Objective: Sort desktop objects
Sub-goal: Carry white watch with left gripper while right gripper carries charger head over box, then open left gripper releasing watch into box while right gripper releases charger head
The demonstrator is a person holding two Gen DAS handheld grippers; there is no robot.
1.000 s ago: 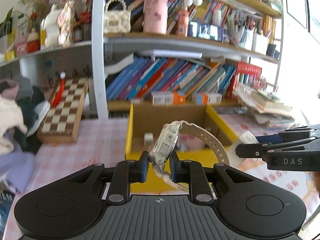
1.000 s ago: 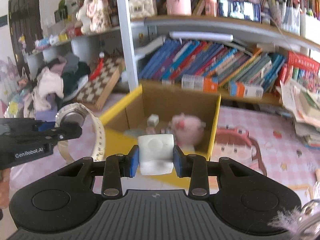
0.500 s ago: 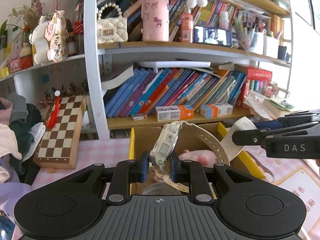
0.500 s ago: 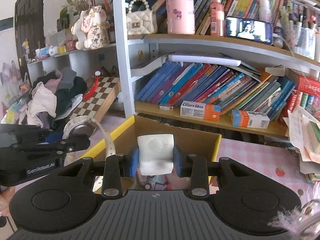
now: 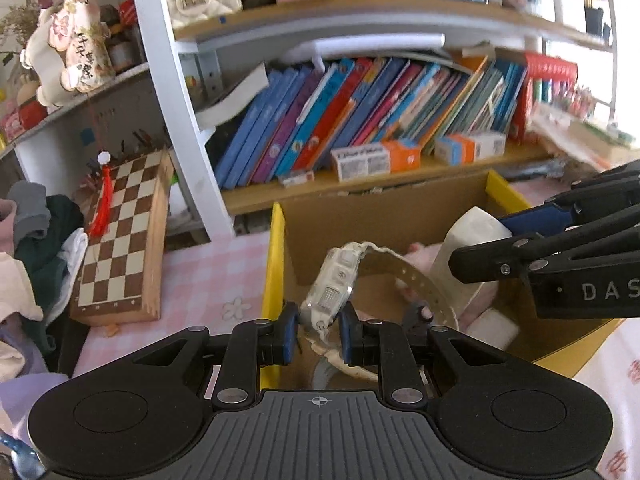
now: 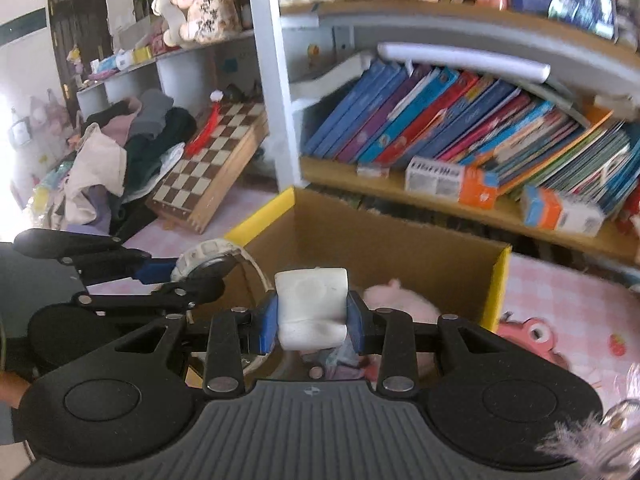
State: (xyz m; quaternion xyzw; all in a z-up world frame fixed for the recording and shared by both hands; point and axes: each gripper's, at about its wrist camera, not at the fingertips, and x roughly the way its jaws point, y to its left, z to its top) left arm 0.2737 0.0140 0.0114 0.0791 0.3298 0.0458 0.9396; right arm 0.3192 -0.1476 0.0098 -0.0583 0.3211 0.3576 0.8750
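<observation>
White wristwatch (image 5: 330, 292) sat pinched at its case between the left gripper (image 5: 319, 334) fingers, strap curling right, hanging over the open yellow-edged cardboard box (image 5: 273, 264). Right gripper (image 6: 312, 322) was clamped on a white squishy block (image 6: 311, 306), also above the box. Pink plush toy (image 6: 394, 300) lay inside, ahead of both. Chessboard (image 5: 120, 236) leaned far left.

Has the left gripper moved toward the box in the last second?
Yes. The left gripper went forward; the watch now hangs over the box.
</observation>
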